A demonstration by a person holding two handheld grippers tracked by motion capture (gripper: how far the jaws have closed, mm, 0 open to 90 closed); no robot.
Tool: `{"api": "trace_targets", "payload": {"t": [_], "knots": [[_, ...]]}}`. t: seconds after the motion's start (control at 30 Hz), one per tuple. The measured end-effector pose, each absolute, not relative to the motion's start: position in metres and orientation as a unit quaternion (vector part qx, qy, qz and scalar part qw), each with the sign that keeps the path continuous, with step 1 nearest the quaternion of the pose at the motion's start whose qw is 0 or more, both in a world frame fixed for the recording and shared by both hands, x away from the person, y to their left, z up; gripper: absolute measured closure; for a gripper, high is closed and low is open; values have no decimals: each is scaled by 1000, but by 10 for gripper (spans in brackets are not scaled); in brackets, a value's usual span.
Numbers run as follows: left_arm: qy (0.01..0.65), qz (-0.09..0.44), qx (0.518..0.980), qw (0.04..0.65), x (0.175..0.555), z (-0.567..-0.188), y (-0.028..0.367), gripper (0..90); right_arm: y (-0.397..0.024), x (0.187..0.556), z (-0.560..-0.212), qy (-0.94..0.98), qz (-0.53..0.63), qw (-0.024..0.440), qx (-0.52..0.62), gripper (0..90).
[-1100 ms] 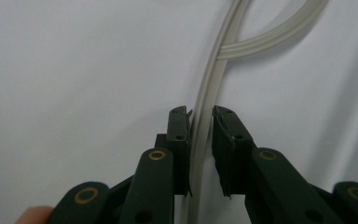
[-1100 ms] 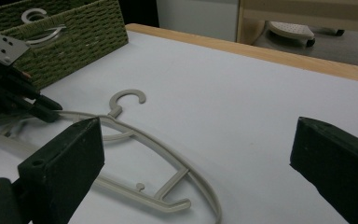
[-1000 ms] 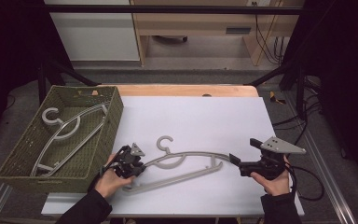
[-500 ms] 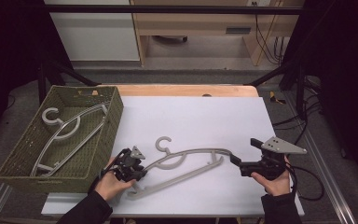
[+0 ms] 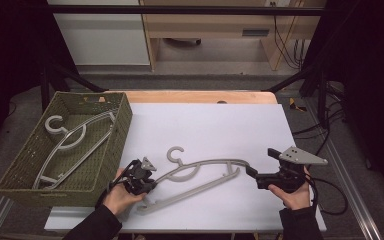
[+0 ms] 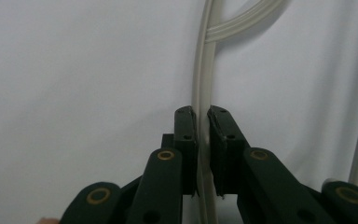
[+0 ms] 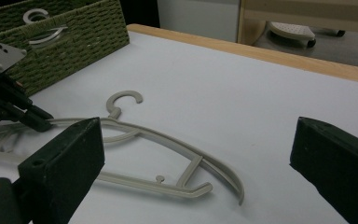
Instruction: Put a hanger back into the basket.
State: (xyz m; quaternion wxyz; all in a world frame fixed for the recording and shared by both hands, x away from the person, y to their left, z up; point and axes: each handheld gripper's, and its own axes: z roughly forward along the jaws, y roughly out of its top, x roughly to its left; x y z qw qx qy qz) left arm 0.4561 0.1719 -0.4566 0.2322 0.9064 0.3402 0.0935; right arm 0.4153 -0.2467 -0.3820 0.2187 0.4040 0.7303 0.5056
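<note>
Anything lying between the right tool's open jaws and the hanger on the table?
No. In the right gripper view, bare white table separates the right tool from the hanger; the high view agrees.

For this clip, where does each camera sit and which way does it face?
High view: above the person's side, looking forward and down on the table; both forearms and tongs enter from below.
Left gripper view: rides the left tongs, looking along jaws clamped on the hanger.
Right gripper view: rides the right tongs, jaws wide apart, facing across the table toward the basket.
Shared: high and right gripper views both show hanger, basket and left tongs.
</note>
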Motion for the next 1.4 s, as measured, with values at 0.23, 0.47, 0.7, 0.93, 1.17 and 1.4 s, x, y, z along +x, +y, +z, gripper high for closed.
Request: {"api": "trace_targets", "payload": {"t": [0.23, 0.47, 0.7, 0.93, 1.17, 1.4], "knots": [[345, 91, 902, 244, 456, -457, 175, 824, -247, 415, -382, 731, 505, 218, 404, 31], [350, 88, 891, 276, 452, -449, 180, 826, -248, 415, -382, 729, 507, 218, 404, 31], [349, 95, 881, 305, 448, -433, 185, 826, -249, 415, -382, 729, 508, 216, 404, 31], [358, 123, 869, 319, 443, -418, 188, 825, -249, 415, -382, 731, 506, 217, 404, 31], [366, 140, 857, 334, 439, -399, 200, 825, -250, 415, -382, 730, 506, 219, 404, 30], [368, 160, 845, 354, 435, -380, 215, 825, -251, 415, -382, 726, 508, 222, 407, 27]]}}
